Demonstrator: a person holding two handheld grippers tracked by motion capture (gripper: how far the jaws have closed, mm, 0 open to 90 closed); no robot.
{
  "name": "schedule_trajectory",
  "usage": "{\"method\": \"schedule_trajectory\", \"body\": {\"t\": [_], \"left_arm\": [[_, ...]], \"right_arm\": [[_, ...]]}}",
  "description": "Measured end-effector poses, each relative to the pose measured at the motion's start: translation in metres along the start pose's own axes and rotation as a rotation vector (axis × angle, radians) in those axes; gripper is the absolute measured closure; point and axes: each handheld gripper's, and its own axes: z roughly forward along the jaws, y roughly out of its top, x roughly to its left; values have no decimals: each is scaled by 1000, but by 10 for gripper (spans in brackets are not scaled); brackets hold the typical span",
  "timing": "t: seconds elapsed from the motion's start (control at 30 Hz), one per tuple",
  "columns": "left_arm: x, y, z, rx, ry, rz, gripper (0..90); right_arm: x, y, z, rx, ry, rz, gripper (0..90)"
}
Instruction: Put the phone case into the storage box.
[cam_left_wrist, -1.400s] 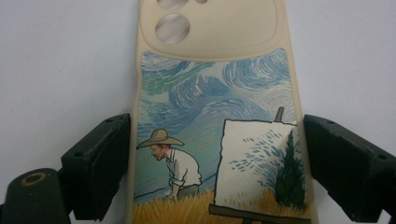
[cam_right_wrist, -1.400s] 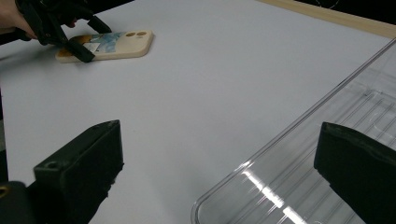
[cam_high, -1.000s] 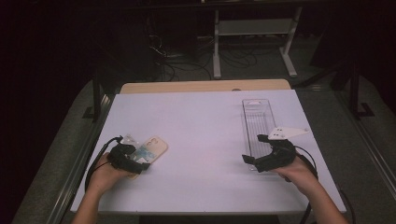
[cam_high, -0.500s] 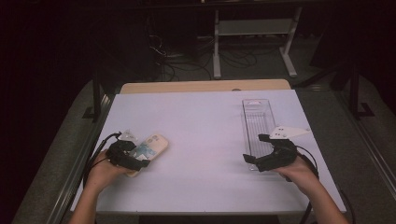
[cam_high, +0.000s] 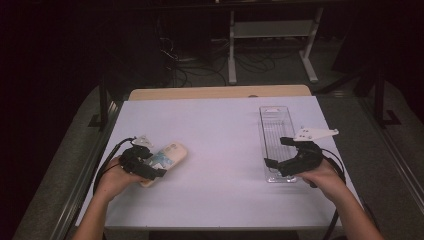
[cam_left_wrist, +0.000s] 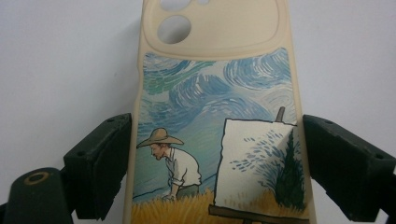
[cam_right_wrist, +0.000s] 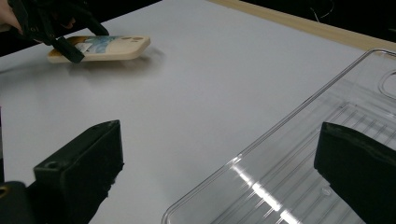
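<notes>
Left gripper (cam_high: 150, 167) clamped across cream painted-print phone case (cam_left_wrist: 217, 116); right gripper (cam_high: 282, 155) jaws apart, empty.
We note the case's long axis points from the worktop's left edge toward the clear ribbed plastic tray (cam_high: 275, 125) near the right edge.

One cream phone case (cam_high: 165, 156) printed with a painted field scene sits near the tabletop's left edge. One long clear plastic tray (cam_high: 276, 140) lies along its right edge.

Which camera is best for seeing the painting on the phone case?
The left gripper view: the phone case sits close up between the left gripper jaws, painting plain. The high view shows it small; the right gripper view shows it far off, edge-on, lifted.
</notes>
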Motion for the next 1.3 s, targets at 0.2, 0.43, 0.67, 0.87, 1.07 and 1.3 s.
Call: {"method": "schedule_trajectory", "body": {"t": [0.2,0.43,0.67,0.87,1.07,1.3], "left_arm": [[-5,15,-4,-15,-34,18,118],[-10,32,0,-6,-76,71,118],[-14,45,2,-10,-106,116,118],[-16,59,-3,-28,-127,159,118],[-21,69,-6,-34,-146,219,118],[-28,80,-2,-38,-183,275,118]], "right_arm": [[-4,4,1,15,12,0,8],[-8,9,4,20,32,-10,9],[-12,15,9,35,47,-30,9],[-10,23,15,44,65,-51,9],[-7,30,22,58,87,-66,8],[-5,38,30,81,117,-88,8]]}}
